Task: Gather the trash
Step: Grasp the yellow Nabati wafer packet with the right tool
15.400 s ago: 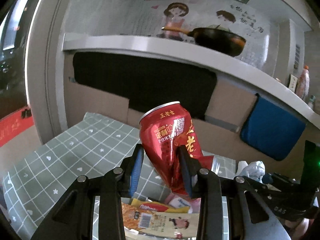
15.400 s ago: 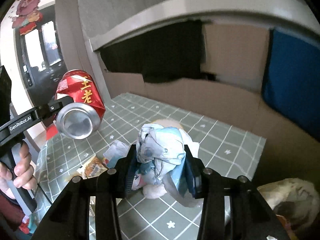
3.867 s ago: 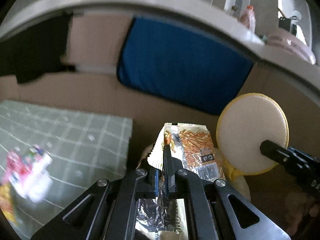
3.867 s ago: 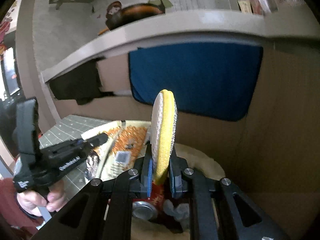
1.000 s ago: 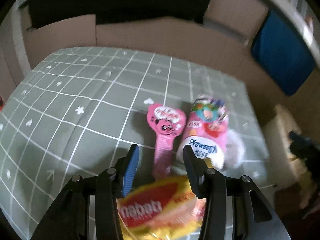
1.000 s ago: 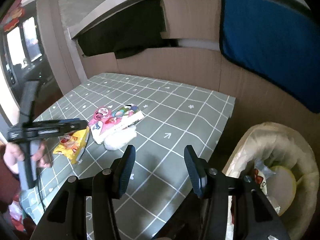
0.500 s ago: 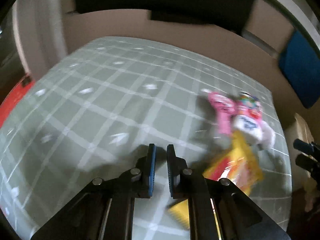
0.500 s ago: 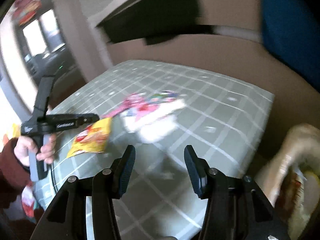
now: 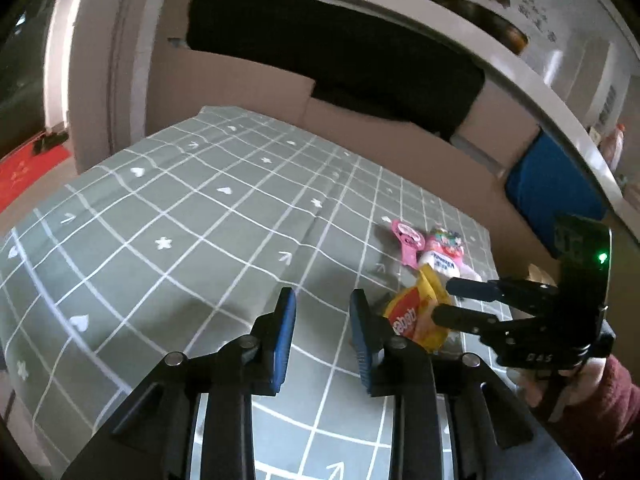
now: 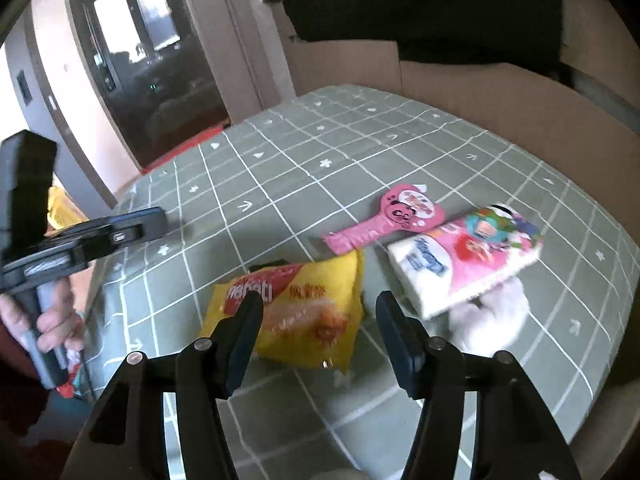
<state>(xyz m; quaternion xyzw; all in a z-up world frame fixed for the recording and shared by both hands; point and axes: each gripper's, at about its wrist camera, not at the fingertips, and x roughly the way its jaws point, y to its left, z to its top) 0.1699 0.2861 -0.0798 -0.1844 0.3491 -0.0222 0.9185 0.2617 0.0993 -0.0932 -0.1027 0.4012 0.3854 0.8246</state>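
Observation:
A yellow and red snack packet (image 10: 296, 312) lies on the green checked tablecloth (image 10: 320, 152). My right gripper (image 10: 318, 308) is open and hovers right over the packet, a finger on each side. Behind the packet lie a pink lollipop-shaped wrapper (image 10: 384, 216), a pink tissue pack (image 10: 468, 260) and a white crumpled tissue (image 10: 492, 316). My left gripper (image 9: 322, 316) is open and empty above bare cloth, left of the packet (image 9: 416, 316). The left wrist view shows the right gripper (image 9: 444, 300) at the packet, with the pink wrapper (image 9: 408, 240) and tissue pack (image 9: 442, 252) beyond.
Cardboard panels (image 9: 240, 80) and a black cloth (image 9: 340, 52) stand behind the table. A blue cloth (image 9: 548, 188) hangs at the right. The table's right edge (image 10: 624, 320) is close to the tissue pack. A dark glass door (image 10: 152, 60) is at the left.
My left gripper has opened from shut, with the yellow packet now lying on the cloth to its right. My right gripper has moved in low over the packet.

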